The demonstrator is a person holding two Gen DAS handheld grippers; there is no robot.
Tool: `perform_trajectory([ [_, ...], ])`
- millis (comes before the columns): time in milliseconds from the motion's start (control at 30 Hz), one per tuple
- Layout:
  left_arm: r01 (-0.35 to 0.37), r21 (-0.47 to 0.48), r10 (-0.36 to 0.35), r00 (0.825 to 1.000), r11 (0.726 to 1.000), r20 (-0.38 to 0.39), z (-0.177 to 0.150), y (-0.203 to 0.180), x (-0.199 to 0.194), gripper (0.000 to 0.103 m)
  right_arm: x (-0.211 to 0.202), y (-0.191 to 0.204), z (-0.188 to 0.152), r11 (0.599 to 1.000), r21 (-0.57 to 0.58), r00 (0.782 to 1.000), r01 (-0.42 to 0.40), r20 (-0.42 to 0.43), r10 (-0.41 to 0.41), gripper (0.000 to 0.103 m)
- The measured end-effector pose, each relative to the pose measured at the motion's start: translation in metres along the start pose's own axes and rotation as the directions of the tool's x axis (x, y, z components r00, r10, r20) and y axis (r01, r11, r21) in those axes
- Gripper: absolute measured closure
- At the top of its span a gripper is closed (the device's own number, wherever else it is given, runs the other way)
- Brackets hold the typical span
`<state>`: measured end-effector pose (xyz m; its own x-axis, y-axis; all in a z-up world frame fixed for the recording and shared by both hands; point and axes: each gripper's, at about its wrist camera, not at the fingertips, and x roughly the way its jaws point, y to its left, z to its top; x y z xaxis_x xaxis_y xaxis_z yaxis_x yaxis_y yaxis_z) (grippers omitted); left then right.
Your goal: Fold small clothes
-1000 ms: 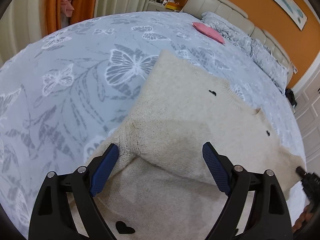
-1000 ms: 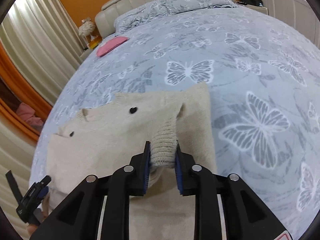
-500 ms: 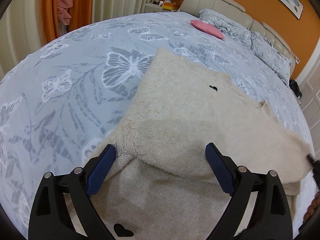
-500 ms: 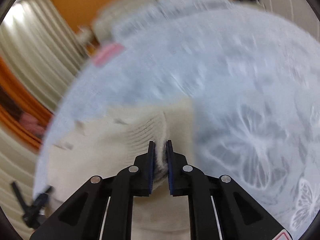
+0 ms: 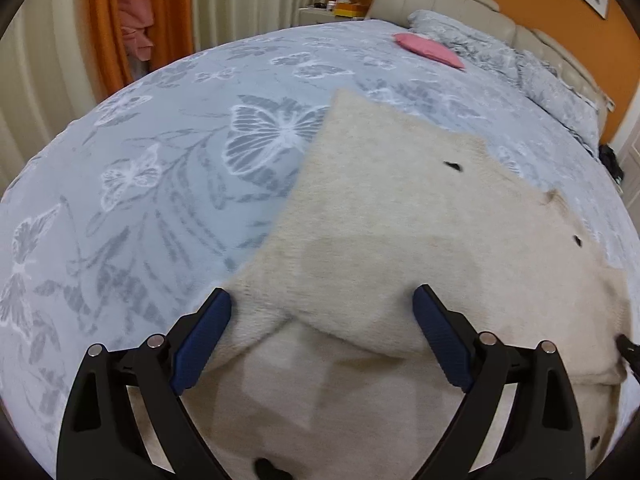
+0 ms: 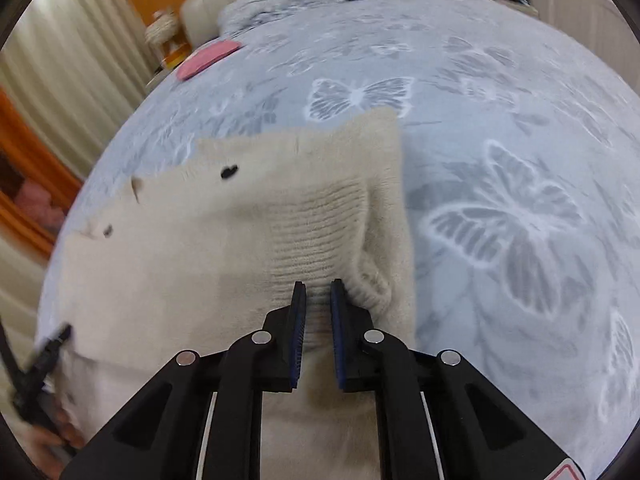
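A cream knit sweater point(image 5: 400, 232) with small black heart marks lies on the butterfly-print bed, its left sleeve folded across the body. My left gripper point(image 5: 322, 316) is open and empty, its blue pads straddling the folded sleeve's edge just above the cloth. In the right wrist view the same sweater point(image 6: 192, 240) shows, and my right gripper point(image 6: 318, 296) is shut on the ribbed cuff point(image 6: 324, 236) of the right sleeve, holding it over the sweater's body. The left gripper point(image 6: 36, 364) shows at the lower left edge.
The grey butterfly bedspread point(image 5: 180, 152) surrounds the sweater. A pink folded item point(image 5: 430, 50) lies near the pillows point(image 5: 556, 92) by the headboard. Curtains and an orange door frame point(image 5: 108, 32) stand to the left.
My right gripper has carried the ribbed cuff leftward over the sweater's body, with motion blur midway. My left gripper stayed open and tilted a little so more of the bed shows.
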<state>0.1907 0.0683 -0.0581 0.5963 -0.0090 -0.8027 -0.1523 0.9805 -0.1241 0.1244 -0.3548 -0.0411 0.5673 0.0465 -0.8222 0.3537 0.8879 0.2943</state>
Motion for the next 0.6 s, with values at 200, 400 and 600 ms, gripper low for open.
perform_trajectory([
  [200, 0.001, -0.077, -0.005, 0.999, 0.997, -0.047, 0.006, 0.025, -0.002, 0.012, -0.066, -0.004, -0.035, 0.996, 0.071, 0.998, -0.052, 0.022, 0.051, 0.067],
  [400, -0.026, 0.029, 0.026, 1.000, 0.999, 0.018, -0.004, 0.026, -0.060, 0.012, -0.108, -0.024, -0.115, 0.999, 0.053, 0.991, -0.004, -0.130, 0.010, 0.060],
  [600, -0.062, 0.123, 0.058, 0.998, 0.990, 0.036, -0.023, 0.039, -0.112, 0.012, -0.134, -0.041, -0.167, 0.992, 0.120, 0.974, -0.049, -0.214, 0.074, 0.046],
])
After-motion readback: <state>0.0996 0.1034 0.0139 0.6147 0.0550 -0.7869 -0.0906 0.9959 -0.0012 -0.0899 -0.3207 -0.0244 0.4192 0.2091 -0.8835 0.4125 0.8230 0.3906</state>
